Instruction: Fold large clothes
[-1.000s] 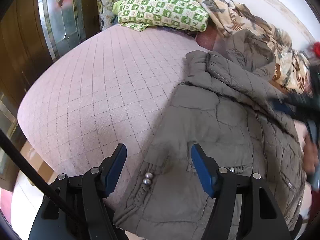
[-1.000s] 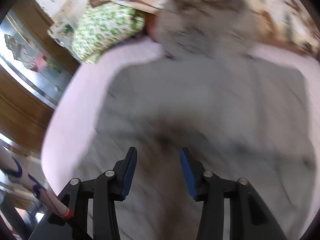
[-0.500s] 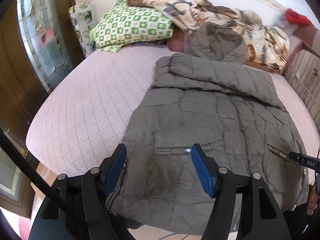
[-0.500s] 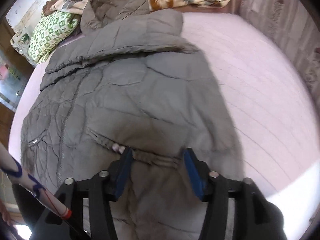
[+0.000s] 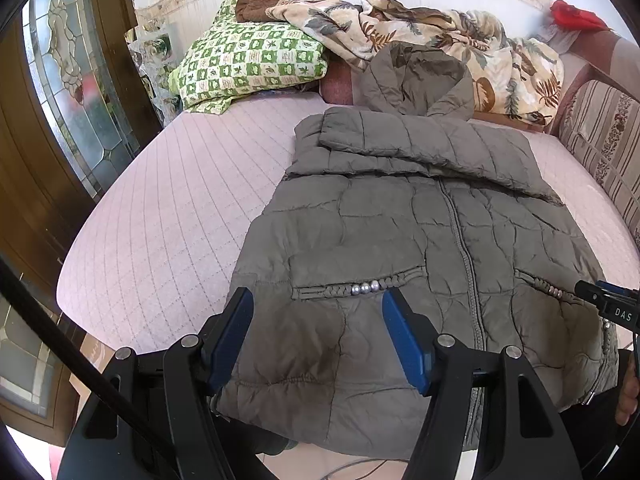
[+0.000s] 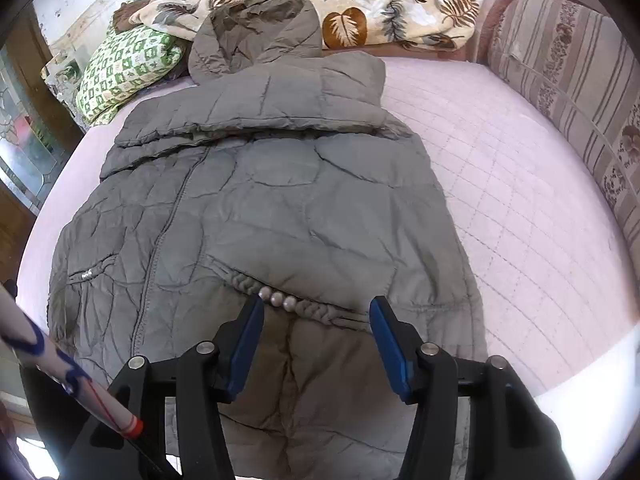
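— Pink quilted bedding fills most of both views, with a green checked pillow and a leaf-print blanket heaped at the far end against the wall. What can't you make out?

— Quite a bit. The grey padded jacket lies front up along the bed with its zip closed, but its near hem runs under my tools and off the mattress edge, so I can't see how it ends. Its hood is pushed up against the blanket, partly over a reddish cushion I only glimpse. A sleeve is folded across the chest; where its cuff lies, I can't tell.

— And your tools?

— My left gripper stands wide, its blue pads on either side of the lower left panel, just short of the beaded pocket trim. Nothing is between them that they pinch; whether they brush the fabric, I can't say.

— The right one?

— My right gripper is just as wide, above the other pocket, holding nothing. From the left view only its tip shows at the edge, with part of my hand cut off by the frame.
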Motion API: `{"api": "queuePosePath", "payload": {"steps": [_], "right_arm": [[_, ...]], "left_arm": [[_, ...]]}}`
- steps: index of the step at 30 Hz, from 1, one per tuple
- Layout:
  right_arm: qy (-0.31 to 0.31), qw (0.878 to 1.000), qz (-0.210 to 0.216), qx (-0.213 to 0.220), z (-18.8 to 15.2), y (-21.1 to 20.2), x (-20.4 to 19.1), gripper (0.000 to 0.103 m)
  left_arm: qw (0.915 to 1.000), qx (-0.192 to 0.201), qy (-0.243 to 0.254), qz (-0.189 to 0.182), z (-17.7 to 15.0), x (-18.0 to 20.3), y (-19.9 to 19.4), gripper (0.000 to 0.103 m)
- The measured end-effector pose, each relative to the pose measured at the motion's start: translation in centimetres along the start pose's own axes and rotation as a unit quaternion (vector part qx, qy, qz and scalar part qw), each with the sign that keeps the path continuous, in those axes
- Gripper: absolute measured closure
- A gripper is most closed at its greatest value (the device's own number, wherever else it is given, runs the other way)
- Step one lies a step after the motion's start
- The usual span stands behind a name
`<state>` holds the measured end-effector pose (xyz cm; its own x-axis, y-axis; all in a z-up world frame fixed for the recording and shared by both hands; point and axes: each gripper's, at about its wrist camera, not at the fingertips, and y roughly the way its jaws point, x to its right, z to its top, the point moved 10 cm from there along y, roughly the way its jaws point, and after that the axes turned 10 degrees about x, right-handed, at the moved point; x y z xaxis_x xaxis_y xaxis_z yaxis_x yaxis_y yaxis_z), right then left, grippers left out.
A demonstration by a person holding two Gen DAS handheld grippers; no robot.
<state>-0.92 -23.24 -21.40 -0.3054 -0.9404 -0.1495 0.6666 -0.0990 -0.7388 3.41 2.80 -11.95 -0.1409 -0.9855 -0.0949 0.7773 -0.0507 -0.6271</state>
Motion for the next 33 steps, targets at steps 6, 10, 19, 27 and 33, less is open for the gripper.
{"api": "queuePosePath", "payload": {"steps": [6,10,19,27,33], "right_arm": [[0.001,1.000,0.003,0.000,0.4,0.4,-0.4,0.043],[0.002,1.000,0.008,-0.003,0.7,0.8,-0.8,0.043],[-0.015,1.000,0.025,0.009,4.0,1.9,-3.5,0.043],[-0.051,0.998,0.033,0.030,8.8,3.4,-7.1,0.042],[-0.044,0.996,0.023,0.077,17.3,4.8,-8.4,0.036]], "left_arm": [[0.9999,-0.010,0.000,-0.001,-0.3,0.0,0.7,0.037],[0.9999,-0.016,0.000,-0.001,-0.3,-0.1,1.4,0.037],[0.9995,-0.030,-0.008,-0.001,0.1,-0.5,3.5,0.037],[0.9989,-0.043,-0.018,0.003,0.9,-1.2,7.6,0.037],[0.9985,-0.039,-0.035,0.015,2.7,-1.8,12.2,0.037]]}}
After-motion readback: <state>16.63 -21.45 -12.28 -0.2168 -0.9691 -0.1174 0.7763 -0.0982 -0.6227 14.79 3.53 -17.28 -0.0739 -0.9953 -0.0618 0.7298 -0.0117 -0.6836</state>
